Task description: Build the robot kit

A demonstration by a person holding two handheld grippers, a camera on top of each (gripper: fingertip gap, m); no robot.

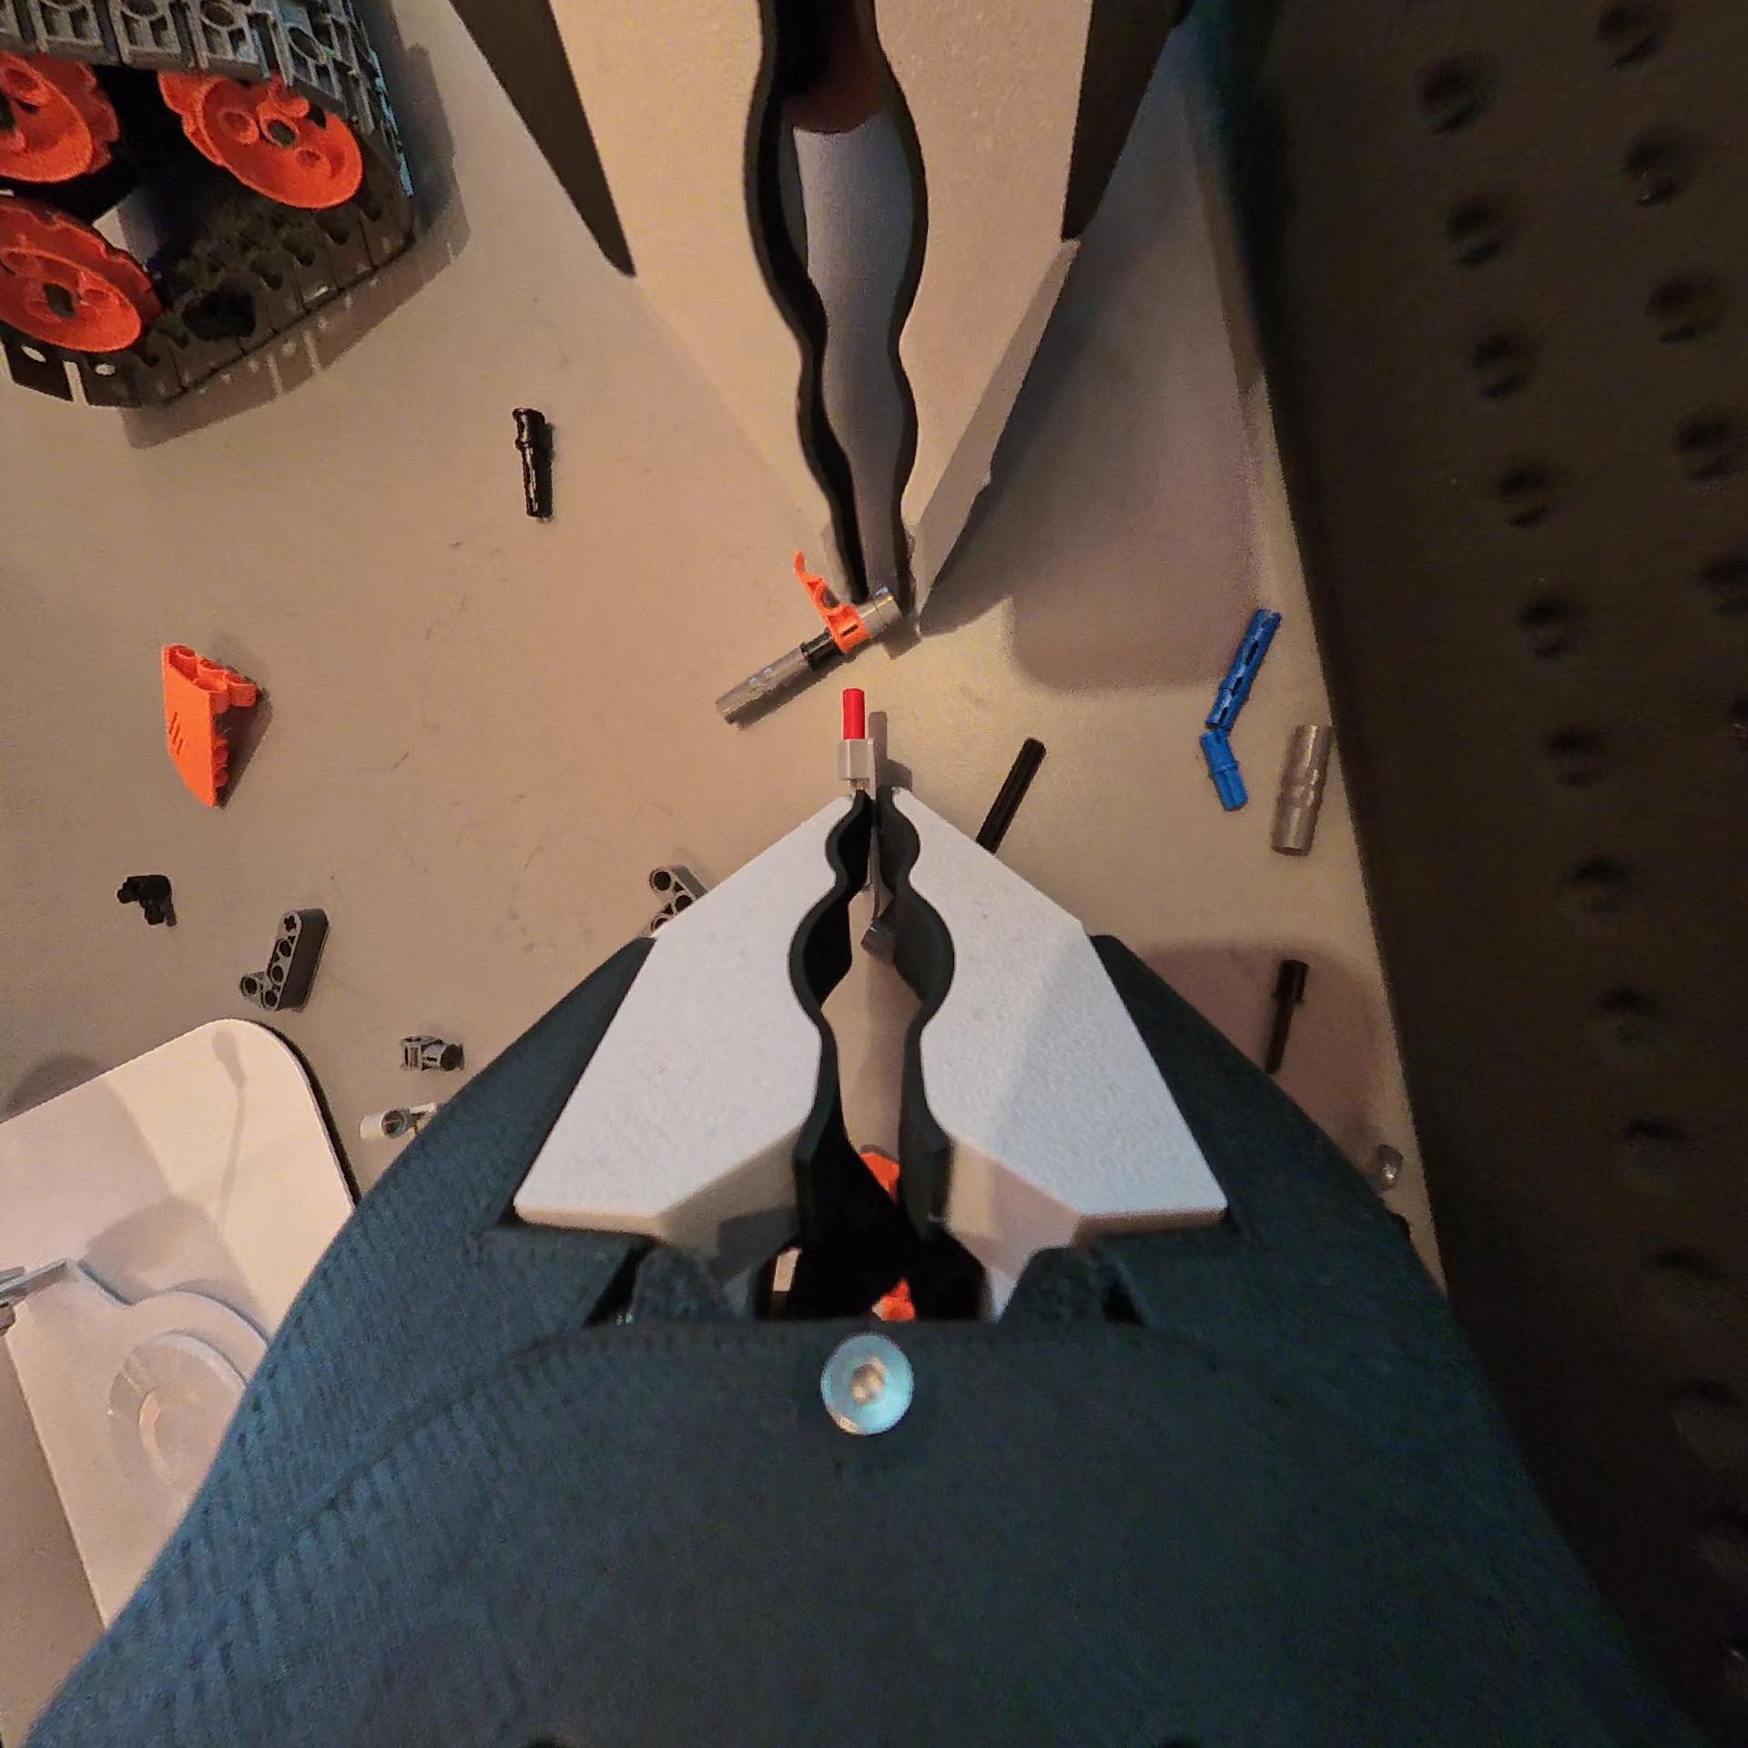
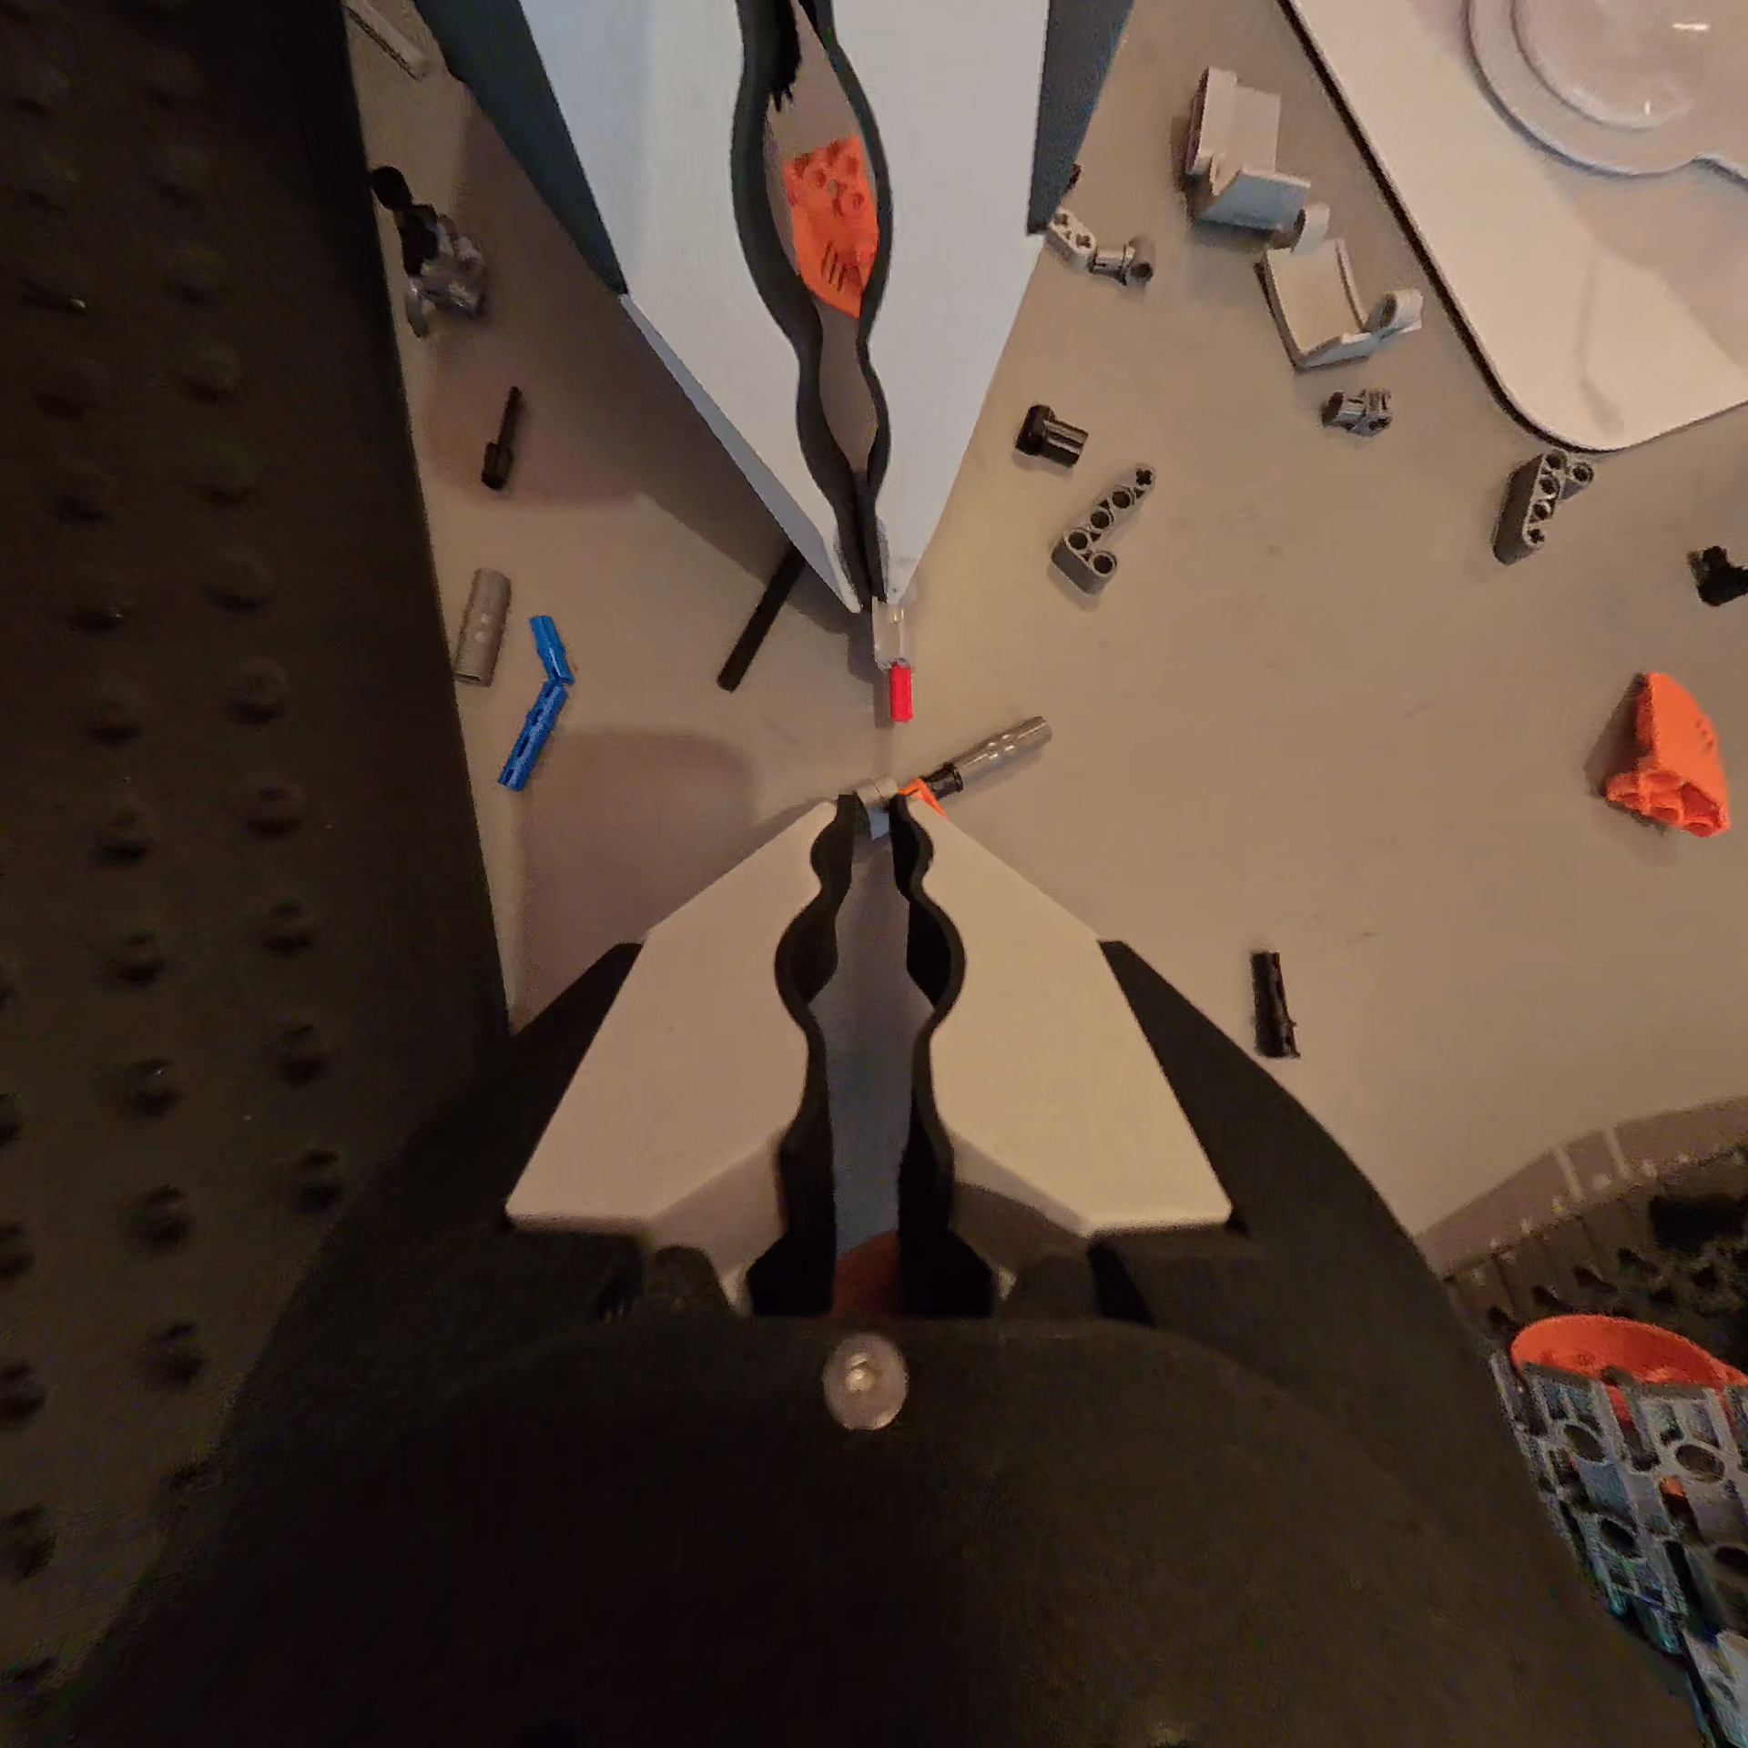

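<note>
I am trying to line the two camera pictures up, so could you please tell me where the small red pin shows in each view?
Left wrist view: the red pin juts from a grey piece at the left gripper tips, just above centre.
Right wrist view: it hangs from the far gripper, upper centre.
Shared landmark: the blue pins near the dark studded mat.

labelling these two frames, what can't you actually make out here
- Left wrist view: the black axle is partly hidden behind the left gripper.
- Left wrist view: the tracked model is cut off by the top left edge.
- Right wrist view: the grey-and-orange piece has its near end hidden between the right gripper fingers.
</note>
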